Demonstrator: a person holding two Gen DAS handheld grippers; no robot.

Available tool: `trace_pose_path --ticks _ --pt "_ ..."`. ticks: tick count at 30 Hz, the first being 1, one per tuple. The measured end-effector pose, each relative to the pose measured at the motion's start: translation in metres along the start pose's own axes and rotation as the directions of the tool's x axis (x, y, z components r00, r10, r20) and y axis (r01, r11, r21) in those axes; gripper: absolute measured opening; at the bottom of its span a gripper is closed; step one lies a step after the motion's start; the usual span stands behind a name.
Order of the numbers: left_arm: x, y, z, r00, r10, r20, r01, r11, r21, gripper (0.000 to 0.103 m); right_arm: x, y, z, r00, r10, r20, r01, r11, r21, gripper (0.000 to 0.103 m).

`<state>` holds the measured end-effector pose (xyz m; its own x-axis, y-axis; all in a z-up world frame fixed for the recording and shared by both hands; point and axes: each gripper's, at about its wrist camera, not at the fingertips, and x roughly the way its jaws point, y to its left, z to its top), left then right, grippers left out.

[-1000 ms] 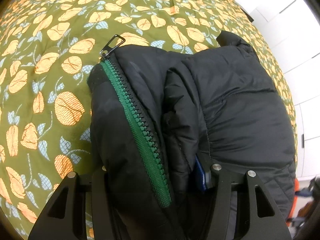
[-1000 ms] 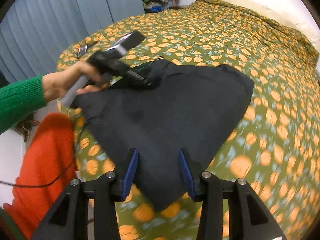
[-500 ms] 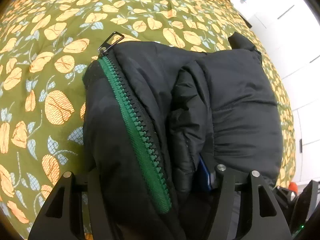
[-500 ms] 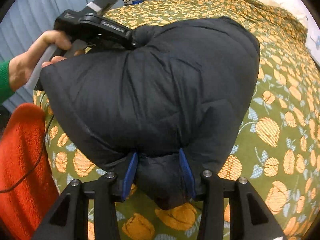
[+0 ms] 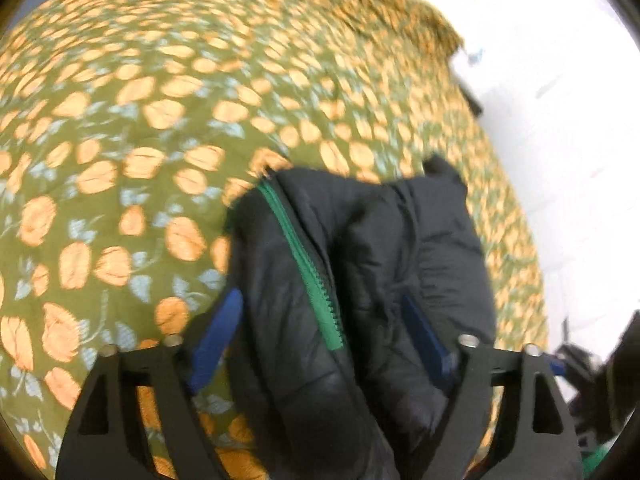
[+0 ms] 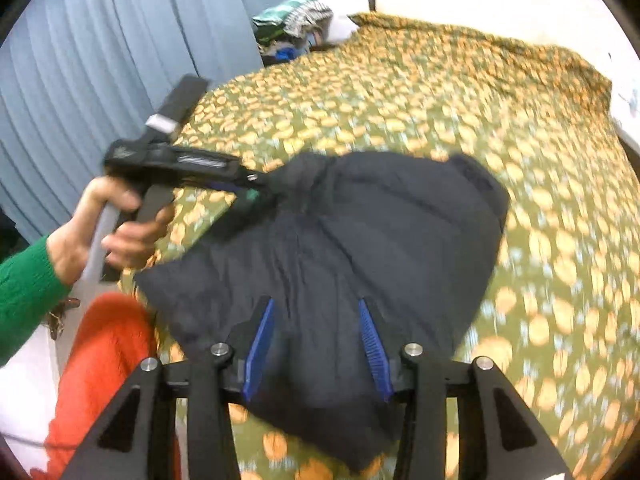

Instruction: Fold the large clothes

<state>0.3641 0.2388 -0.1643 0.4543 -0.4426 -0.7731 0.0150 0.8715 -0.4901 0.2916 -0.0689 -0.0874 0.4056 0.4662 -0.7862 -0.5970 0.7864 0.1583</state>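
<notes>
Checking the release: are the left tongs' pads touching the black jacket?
Cannot tell: in the left wrist view the opening left tongs straddle the black jacket, blur hiding contact.

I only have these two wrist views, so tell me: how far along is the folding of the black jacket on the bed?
Done: the black jacket is already doubled into a thick bundle, green zipper along one fold, over the floral bedspread. In hand: the right gripper pinches the near edge; the left gripper is opening, the jacket between its pads but no longer squeezed. Left: letting go on the right and flattening the bundle, probably.
</notes>
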Motion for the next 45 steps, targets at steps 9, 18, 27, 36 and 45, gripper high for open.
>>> trace_pose_path --ticks 9,18,27,36,45 --pt "0.024 0.068 -0.032 0.974 -0.221 -0.056 0.204 0.956 -0.211 0.090 0.085 0.027 0.000 0.997 0.016 -0.073 -0.020 0.998 -0.052 0.045" --pt "0.047 0.068 -0.032 0.890 -0.453 -0.044 0.426 0.863 -0.272 0.095 0.089 0.022 -0.002 0.997 0.014 -0.079 -0.017 0.999 -0.039 0.044" --pt "0.088 0.001 -0.012 0.937 -0.247 -0.245 0.241 0.969 -0.053 0.100 0.092 0.023 -0.007 0.998 -0.013 -0.065 0.009 0.999 -0.049 0.044" --pt "0.090 -0.008 -0.017 0.952 -0.144 -0.269 0.151 0.989 0.005 0.090 0.057 0.000 -0.008 0.991 0.128 -0.027 -0.126 0.989 0.075 0.062" --pt "0.079 -0.014 -0.034 0.960 -0.133 -0.246 0.143 0.989 0.023 0.084 0.027 -0.139 -0.098 0.984 0.155 0.082 -0.175 0.821 0.544 0.082"
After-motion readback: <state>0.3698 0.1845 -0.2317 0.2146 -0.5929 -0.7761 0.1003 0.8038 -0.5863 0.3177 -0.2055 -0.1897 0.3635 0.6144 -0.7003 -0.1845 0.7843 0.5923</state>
